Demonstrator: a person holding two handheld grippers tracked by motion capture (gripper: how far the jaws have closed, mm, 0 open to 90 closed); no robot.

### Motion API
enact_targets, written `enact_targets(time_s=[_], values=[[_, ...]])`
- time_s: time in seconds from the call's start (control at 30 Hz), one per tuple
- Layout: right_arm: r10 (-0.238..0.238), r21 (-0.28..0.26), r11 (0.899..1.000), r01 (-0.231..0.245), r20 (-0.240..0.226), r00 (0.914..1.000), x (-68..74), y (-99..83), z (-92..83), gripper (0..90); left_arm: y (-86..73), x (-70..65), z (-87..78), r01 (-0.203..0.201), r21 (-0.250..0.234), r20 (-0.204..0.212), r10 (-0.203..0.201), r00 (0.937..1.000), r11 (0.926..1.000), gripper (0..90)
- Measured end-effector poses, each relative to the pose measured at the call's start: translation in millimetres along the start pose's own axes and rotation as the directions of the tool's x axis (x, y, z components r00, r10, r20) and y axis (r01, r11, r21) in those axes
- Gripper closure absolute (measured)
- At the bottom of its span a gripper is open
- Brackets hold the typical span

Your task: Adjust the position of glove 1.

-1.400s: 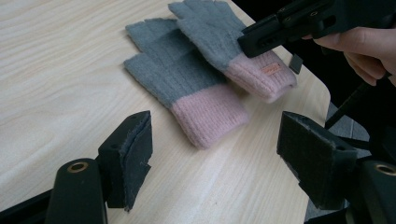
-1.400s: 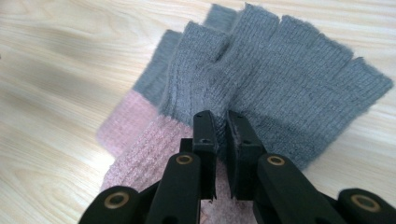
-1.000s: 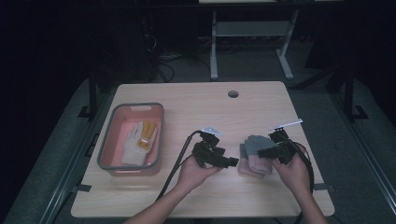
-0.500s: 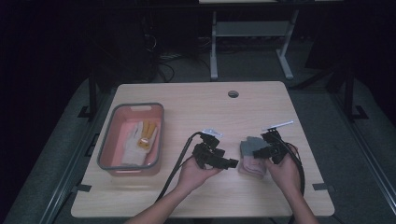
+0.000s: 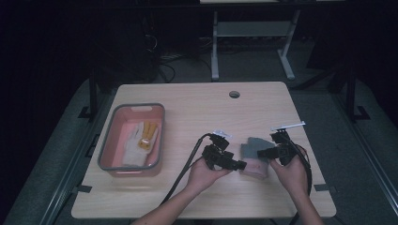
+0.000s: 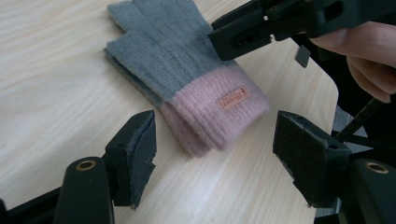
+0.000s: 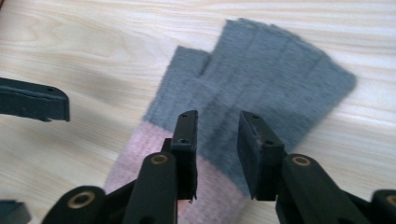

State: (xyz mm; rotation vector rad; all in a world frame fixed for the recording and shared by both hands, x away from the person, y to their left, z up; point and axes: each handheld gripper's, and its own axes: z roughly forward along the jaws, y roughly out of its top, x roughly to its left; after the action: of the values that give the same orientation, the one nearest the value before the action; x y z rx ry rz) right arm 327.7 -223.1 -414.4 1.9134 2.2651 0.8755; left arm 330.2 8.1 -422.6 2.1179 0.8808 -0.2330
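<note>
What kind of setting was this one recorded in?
Probably a lab or workshop recording station, not a home. A bare wooden table with a cable hole stands in a dark room, cables lie on the floor behind it, and a metal-framed bench stands further back.

Right gripper (image 7: 215,154) hovers over the grey-and-pink glove (image 7: 261,84) on the wooden table (image 7: 93,46), jaws just opening, nothing clamped between them.

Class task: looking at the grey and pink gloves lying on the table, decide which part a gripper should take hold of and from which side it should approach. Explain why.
Probably the pink cuff of the gloves. It is the thick, doubled end facing the left gripper, whose open jaws already stand either side of it. Come in low along the table from the cuff side, so one jaw slips under the stacked edge.
</note>
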Motion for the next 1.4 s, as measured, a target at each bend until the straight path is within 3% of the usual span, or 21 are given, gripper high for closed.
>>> enact_targets(time_s=[0.13,0.23,0.57,0.7,0.97,1.07,1.2,1.4], values=[[0.015,-0.003,1.0,-0.015,-0.04,0.9991,-11.2,-5.4,-0.4,60.9,2.2,3.2,11.4,0.032,0.011,0.003,-0.032,0.9995,0.9994,31.7],[0.029,-0.01,1.0,-0.029,-0.039,0.9988,-17.6,-9.2,0.4,57.8,1.9,6.4,20.8,0.067,0.022,0.014,-0.067,0.9976,0.9975,31.6],[0.074,-0.016,0.997,-0.075,-0.068,0.9949,-27.7,-16.8,2.5,54.9,-0.5,8.0,39.1,0.108,0.044,0.024,-0.109,0.9938,0.9932,35.8],[0.093,-0.023,0.995,-0.096,-0.088,0.9917,-31.9,-21.8,4.5,55.1,-1.8,8.8,43.9,0.105,0.054,0.03,-0.107,0.9939,0.993,40.2],[0.115,-0.036,0.992,-0.121,-0.125,0.9854,-39.6,-32.4,7.4,53.6,-2.6,8.7,47.2,0.108,0.061,0.0,-0.108,0.9941,0.9923,45.3],[0.136,-0.04,0.989,-0.143,-0.145,0.98,-41.6,-35.9,10.4,53.5,-3.1,8.5,48.0,0.1,0.067,-0.025,-0.099,0.9948,0.9927,39.6],[0.161,-0.046,0.984,-0.171,-0.169,0.9723,-44.7,-40.0,12.8,52.6,-4.1,9.9,50.0,0.121,0.061,-0.009,-0.12,0.9927,0.9908,40.7],[0.208,-0.059,0.972,-0.228,-0.231,0.9503,-51.4,-47.0,17.4,51.9,-5.0,9.8,50.3,0.124,0.055,-0.009,-0.123,0.9923,0.9908,43.4]])
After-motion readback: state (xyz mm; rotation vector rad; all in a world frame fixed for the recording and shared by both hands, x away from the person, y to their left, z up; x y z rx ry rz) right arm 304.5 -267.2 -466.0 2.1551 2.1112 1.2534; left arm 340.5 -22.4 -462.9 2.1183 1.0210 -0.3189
